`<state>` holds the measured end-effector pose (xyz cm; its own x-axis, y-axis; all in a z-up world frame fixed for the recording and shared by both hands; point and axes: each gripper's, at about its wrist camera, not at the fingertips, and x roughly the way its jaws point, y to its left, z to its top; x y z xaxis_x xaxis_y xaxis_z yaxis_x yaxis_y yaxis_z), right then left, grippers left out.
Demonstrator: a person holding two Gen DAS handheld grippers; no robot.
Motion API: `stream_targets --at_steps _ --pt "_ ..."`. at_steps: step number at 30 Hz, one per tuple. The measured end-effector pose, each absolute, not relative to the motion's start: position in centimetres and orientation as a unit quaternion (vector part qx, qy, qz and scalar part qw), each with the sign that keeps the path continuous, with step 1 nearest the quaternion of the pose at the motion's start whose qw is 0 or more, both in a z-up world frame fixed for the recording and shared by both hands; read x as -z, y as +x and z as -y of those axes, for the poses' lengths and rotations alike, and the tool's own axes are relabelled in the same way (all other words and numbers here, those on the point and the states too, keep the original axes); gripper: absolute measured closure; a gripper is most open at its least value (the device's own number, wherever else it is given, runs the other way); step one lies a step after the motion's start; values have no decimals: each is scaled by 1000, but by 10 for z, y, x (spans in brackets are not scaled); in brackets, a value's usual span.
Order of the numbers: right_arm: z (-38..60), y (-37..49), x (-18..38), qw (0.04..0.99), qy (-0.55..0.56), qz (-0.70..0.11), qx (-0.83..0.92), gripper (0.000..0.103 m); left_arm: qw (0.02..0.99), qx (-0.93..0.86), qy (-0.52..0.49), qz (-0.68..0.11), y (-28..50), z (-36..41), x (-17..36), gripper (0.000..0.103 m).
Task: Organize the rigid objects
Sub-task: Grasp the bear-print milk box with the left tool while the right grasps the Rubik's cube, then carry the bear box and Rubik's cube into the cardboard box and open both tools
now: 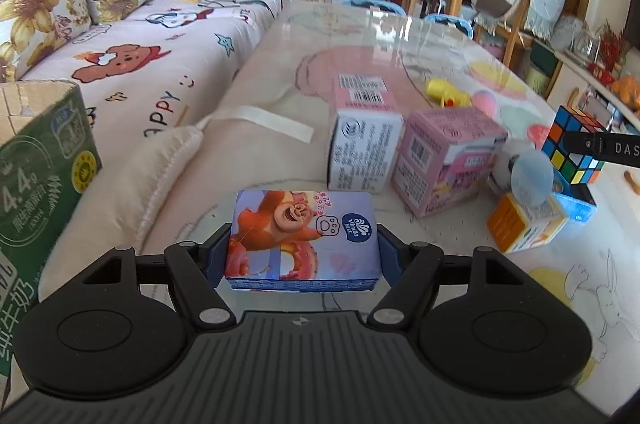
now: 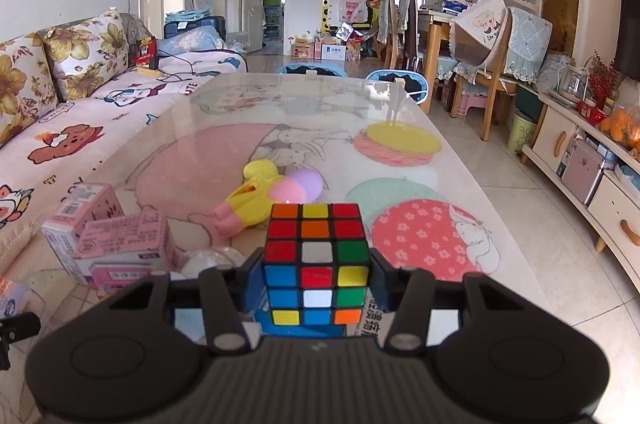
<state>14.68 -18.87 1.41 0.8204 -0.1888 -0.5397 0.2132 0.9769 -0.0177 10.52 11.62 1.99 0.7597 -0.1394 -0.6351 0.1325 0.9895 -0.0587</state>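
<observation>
Table (image 2: 304, 104) glass-topped, sofa (image 2: 80, 112) beside

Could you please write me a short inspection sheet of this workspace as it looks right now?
Surface: glossy table with a cartoon rabbit print under a clear cover.
Job's things: Vinda tissue pack; Rubik's cube; two pink cartons side by side; small orange-and-white box.
Clutter: yellow duck toy; pink and purple egg shape; green milk carton box at the left edge.
Grippers: left tool shut on the tissue pack; right tool shut on the cube.
Cables: black cord on the sofa.
Surroundings: floral-cushioned sofa, dining chairs, cabinet.
</observation>
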Motion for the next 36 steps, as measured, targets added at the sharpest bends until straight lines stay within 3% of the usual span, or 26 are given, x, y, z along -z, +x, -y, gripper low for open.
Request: stream_targets --at_steps 36 --pt "54 134 -77 977 -1 -203 -58 52 973 -20 -78 -216 94 -146 -45 14"
